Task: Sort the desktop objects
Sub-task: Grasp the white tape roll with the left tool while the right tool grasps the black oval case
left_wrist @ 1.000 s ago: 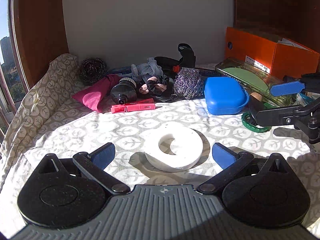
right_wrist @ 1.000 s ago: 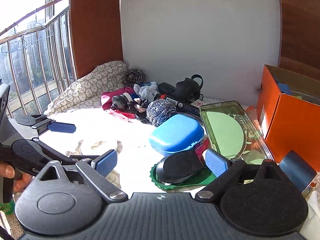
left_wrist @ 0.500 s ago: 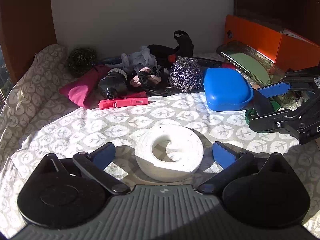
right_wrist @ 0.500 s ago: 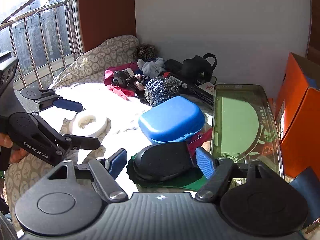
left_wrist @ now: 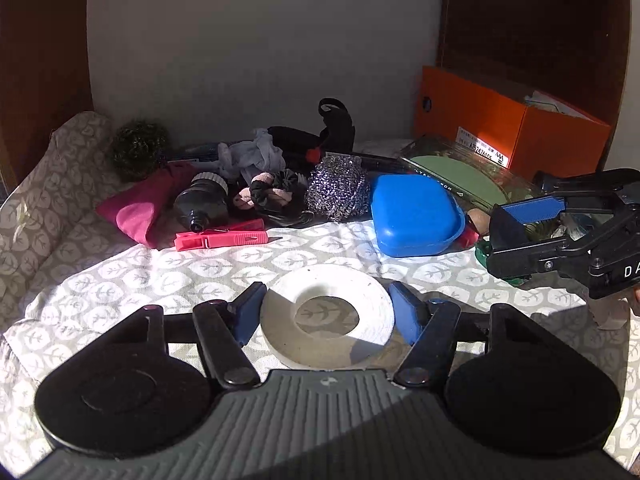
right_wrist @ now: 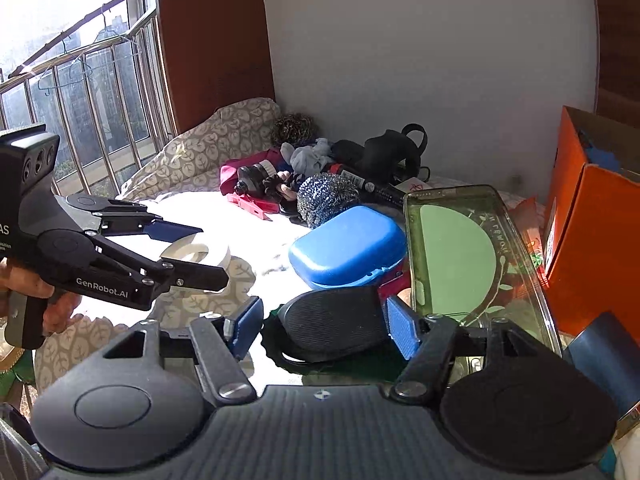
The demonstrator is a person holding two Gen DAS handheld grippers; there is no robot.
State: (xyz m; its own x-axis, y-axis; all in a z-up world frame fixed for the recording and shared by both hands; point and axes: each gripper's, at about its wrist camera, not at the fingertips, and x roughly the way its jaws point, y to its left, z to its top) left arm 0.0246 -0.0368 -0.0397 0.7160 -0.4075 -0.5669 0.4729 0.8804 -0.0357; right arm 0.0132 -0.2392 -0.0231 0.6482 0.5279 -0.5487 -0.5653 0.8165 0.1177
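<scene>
A white tape roll (left_wrist: 328, 314) lies flat on the leaf-patterned cloth (left_wrist: 120, 280). My left gripper (left_wrist: 327, 316) straddles it, blue pads touching its two sides; it shows from the side in the right wrist view (right_wrist: 192, 250), with the roll (right_wrist: 198, 251) between the fingers. My right gripper (right_wrist: 324, 326) has its pads against both sides of a black oval ribbed object (right_wrist: 334, 324) that rests on a green scalloped lid (right_wrist: 360, 368). The right gripper also shows in the left wrist view (left_wrist: 516, 224).
A blue case (left_wrist: 414, 216), steel scourer (left_wrist: 338, 188), pink clothespin (left_wrist: 220, 237), black bottle (left_wrist: 202, 202), magenta pouch (left_wrist: 140, 208) and hair ties (left_wrist: 268, 194) crowd the back. A green glass tray (right_wrist: 460, 252) and orange box (right_wrist: 592, 232) stand at the right.
My left gripper moved forward and closed its pads onto the white roll. My right gripper moved forward and narrowed around the black oval object.
</scene>
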